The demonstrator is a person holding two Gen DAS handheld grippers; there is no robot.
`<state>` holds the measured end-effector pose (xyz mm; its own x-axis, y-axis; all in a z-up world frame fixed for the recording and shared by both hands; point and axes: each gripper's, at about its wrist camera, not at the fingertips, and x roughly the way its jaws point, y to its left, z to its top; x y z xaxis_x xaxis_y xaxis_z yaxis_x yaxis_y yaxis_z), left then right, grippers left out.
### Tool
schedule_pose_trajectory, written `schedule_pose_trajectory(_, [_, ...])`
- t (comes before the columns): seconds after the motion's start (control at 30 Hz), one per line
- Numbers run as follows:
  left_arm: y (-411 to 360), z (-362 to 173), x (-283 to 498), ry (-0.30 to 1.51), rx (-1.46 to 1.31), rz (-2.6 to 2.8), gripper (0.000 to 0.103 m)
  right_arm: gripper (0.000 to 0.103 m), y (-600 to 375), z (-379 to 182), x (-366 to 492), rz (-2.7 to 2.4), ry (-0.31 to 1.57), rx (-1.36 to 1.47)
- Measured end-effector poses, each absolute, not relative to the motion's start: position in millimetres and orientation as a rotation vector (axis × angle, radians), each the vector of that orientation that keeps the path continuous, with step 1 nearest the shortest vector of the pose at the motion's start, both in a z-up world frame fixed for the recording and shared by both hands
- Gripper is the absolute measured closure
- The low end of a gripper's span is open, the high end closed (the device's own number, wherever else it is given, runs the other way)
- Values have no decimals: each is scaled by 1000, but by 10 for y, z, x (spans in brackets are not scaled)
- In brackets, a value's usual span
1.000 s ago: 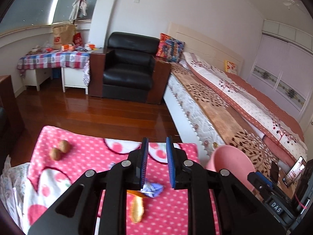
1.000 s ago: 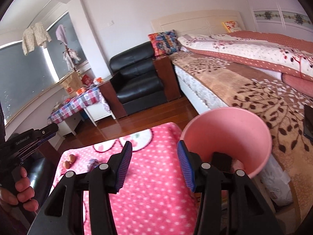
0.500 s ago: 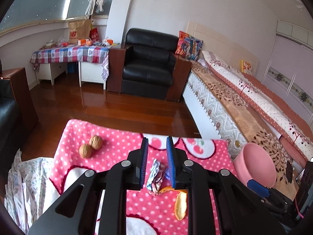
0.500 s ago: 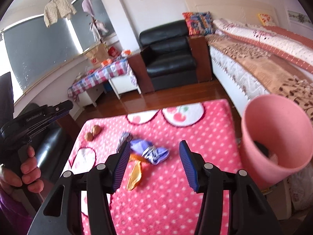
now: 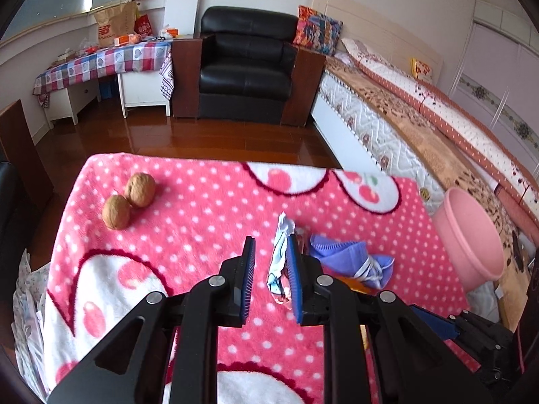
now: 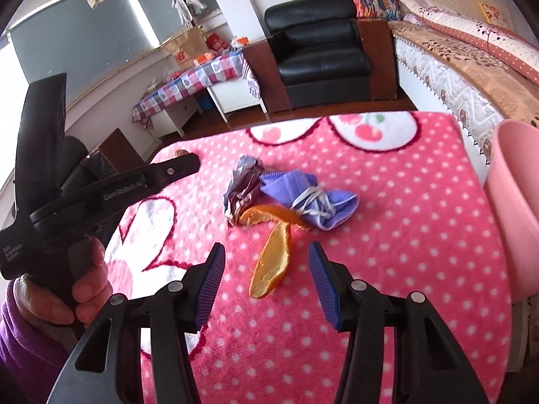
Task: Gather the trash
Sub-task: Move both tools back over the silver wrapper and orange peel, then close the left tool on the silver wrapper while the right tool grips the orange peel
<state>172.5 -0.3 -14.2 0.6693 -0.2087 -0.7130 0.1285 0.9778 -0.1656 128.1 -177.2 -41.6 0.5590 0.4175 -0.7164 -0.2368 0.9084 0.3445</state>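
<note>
A crumpled foil wrapper (image 5: 279, 262) (image 6: 243, 188) lies on the pink dotted blanket (image 5: 202, 222). My left gripper (image 5: 269, 266) is open low over it; the wrapper stands between the fingers, against the right one. Beside it lie a purple face mask (image 5: 350, 259) (image 6: 303, 195) and orange peel pieces (image 6: 271, 262). My right gripper (image 6: 266, 276) is open, with the long peel between its fingertips. A pink bin (image 5: 468, 235) (image 6: 515, 208) stands off the blanket's right edge.
Two walnuts (image 5: 129, 198) sit at the blanket's far left. Beyond are a wooden floor, a black armchair (image 5: 246, 64), a checkered side table (image 5: 101, 64) and a bed (image 5: 421, 107) on the right. The hand holding the left gripper (image 6: 67, 282) shows at left.
Both grippers have come down toward the trash on the blanket. The right gripper has swung left away from the pink bin. The left gripper now straddles the foil wrapper.
</note>
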Motion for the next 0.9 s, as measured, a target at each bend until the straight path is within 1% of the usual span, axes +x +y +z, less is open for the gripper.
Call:
schedule_pose_trajectory(0.23, [-51, -386, 1818, 877, -107, -212, 84, 55, -1701, -576, 1340, 398, 946, 212])
schedule_pose_trajectory(0.53, [-98, -556, 1888, 934, -111, -229, 84, 55, -1604, -707, 1423, 389, 973, 186])
schedule_pose_trajectory(0.63, [-116, -576, 1909, 933, -110, -224, 84, 59, -1606, -739, 1431, 381, 972, 189])
schedule_pose_trajectory(0.77, [-147, -584, 1909, 924, -100, -219, 84, 74, -1627, -756, 1443, 370, 972, 185])
schedule_pose_trajectory(0.83, [-158, -592, 1902, 916, -92, -216, 84, 78, -1639, -762, 1440, 372, 971, 192])
schedule_pose_trajectory(0.9, [-150, -596, 1907, 915, -98, -216, 84, 85, -1653, -751, 1426, 377, 968, 197])
